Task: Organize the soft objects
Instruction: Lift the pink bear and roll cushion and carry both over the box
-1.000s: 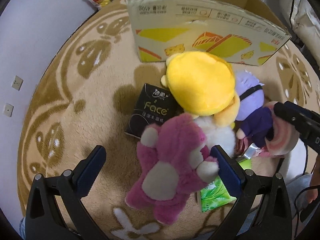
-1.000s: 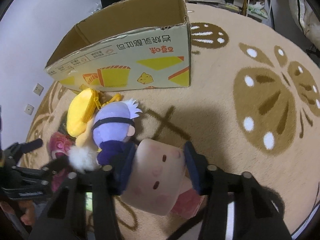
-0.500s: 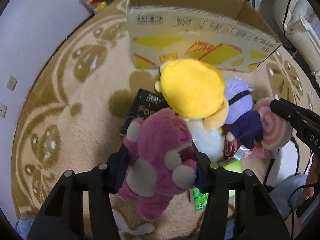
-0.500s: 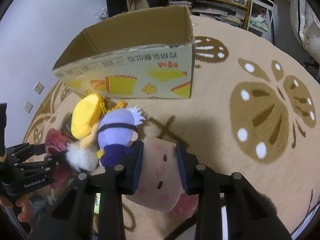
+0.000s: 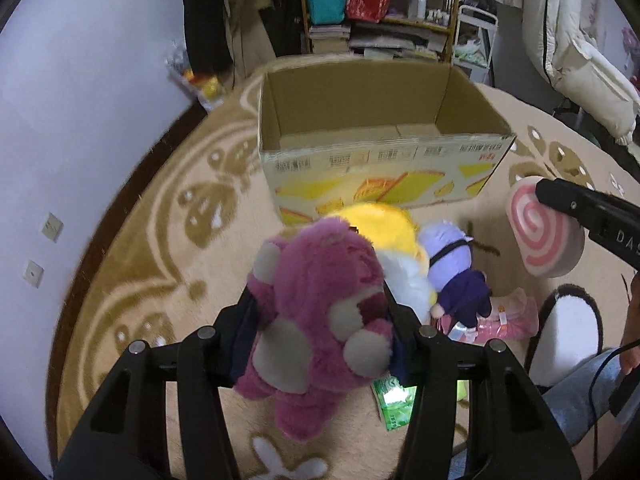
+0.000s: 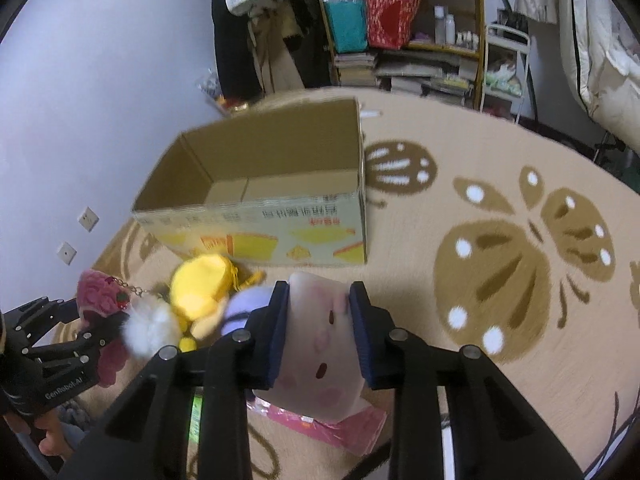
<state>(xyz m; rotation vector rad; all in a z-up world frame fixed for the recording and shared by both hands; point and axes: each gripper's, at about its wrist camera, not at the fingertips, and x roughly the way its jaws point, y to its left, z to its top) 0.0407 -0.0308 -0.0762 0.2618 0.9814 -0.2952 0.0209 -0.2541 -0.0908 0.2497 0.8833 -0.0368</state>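
So far you had nothing in the cardboard box (image 5: 384,128): left gripper (image 5: 320,320) jaws clamped the pink bear (image 5: 320,312), right gripper (image 6: 320,324) jaws clamped the swirl plush (image 6: 316,340), others on the rug (image 6: 500,360).

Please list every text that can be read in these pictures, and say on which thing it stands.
"GenRobot.AI": on the left gripper body, in the right wrist view.
"DAS", cut off: on the right gripper body.
Red and black Chinese print on the box: upside down, blurred, unreadable.
Green packet: print too blurred.
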